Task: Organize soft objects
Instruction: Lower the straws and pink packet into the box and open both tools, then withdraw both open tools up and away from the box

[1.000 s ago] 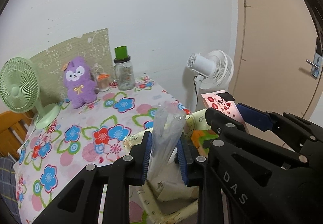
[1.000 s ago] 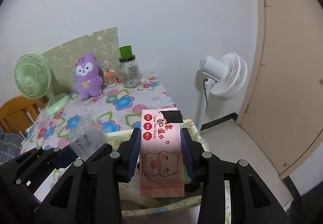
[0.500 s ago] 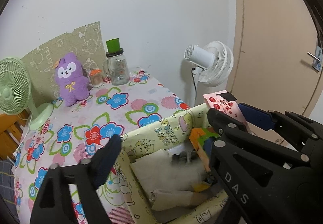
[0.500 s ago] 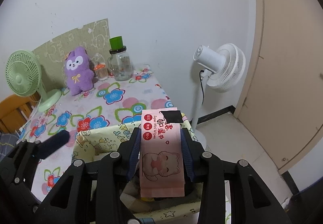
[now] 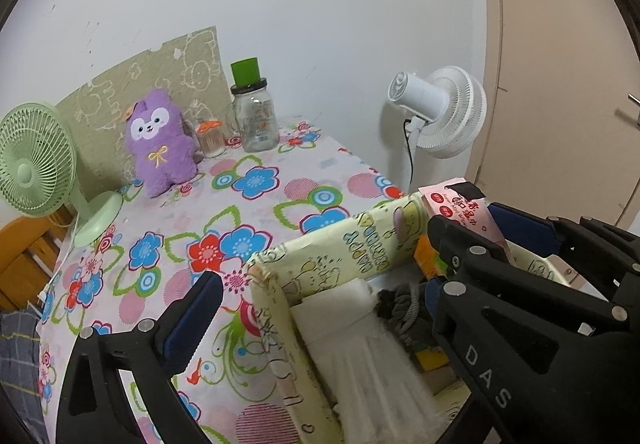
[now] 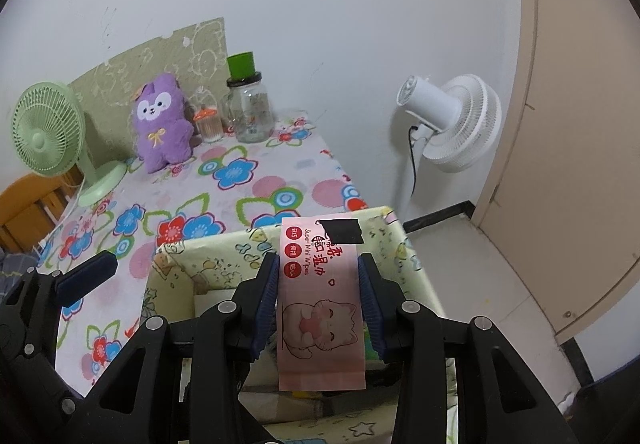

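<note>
My right gripper (image 6: 319,296) is shut on a pink pack of wet wipes (image 6: 320,308) and holds it over the yellow cartoon-print storage box (image 6: 208,260). The pack also shows in the left wrist view (image 5: 464,210). My left gripper (image 5: 316,284) is open and empty over the box's left wall (image 5: 276,308). Inside the box lie a clear plastic pack (image 5: 372,360), a dark grey bundle (image 5: 404,304) and other soft items. A purple plush toy (image 5: 160,140) sits at the back of the table, also in the right wrist view (image 6: 162,124).
The table has a flowered cloth (image 5: 240,212). On it stand a green desk fan (image 5: 36,168), a glass jar with a green lid (image 5: 256,112) and a small orange-lidded jar (image 5: 211,136). A white floor fan (image 6: 448,124) stands beside the table, near a beige door (image 6: 580,124).
My left gripper opened and let go of the clear plastic pack, which now lies in the box. Both grippers came lower over the box. The right still holds the wipes.
</note>
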A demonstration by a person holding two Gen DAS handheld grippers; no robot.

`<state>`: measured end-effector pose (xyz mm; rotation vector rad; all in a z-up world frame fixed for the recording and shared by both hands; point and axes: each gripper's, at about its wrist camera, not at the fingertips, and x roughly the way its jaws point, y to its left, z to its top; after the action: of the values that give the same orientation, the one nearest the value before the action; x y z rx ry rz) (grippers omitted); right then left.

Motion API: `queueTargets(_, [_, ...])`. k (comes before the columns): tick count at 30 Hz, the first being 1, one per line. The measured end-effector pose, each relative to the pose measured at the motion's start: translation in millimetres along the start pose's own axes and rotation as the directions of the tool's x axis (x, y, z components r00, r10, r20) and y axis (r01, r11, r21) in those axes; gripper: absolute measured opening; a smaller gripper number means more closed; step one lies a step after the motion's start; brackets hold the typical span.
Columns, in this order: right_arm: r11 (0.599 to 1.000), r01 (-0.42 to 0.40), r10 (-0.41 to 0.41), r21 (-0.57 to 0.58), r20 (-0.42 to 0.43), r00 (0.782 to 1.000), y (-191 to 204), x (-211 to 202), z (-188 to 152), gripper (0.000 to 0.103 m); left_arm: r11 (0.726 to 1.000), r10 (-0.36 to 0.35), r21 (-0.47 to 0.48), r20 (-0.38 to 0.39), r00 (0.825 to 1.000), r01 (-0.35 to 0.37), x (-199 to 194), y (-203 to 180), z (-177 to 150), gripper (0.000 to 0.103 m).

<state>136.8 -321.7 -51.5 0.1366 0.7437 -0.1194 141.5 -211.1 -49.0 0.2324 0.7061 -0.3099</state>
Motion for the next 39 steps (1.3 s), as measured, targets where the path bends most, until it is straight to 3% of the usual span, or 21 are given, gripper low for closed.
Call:
queueTargets(7, [1.0,-0.026,0.026,0.001,-0.04,0.999,11,11,-6,0.046,1.0,0.019,-0.004,-0.024,1.0,-0.019,5,10,-8,0.102])
queueTargets(9, [1.0,-0.026,0.026,-0.004,-0.048,0.999,14,13,-8,0.061,1.0,0.021,-0.004,-0.029,0.999,-0.022,5,11,-11,0.102])
queueTargets(11, [1.0,-0.028,0.028,-0.002,-0.055,0.998,17,14,-10,0.07,1.0,0.02,-0.007,-0.032,0.999,-0.02,6,14,-13,0.102])
queueTargets(18, [1.0,-0.012,0.012,-0.002,-0.058,0.998,23,12,-15,0.082,1.0,0.019,-0.007,-0.032,0.999,-0.019,1,16,-18,0.102])
queueTargets(39, [0.999,-0.022,0.021,-0.03,-0.032,0.999,59,-23,-29,0.085,0.999,0.043,-0.03,0.008,0.999,-0.043,-38,44,-38,0.102])
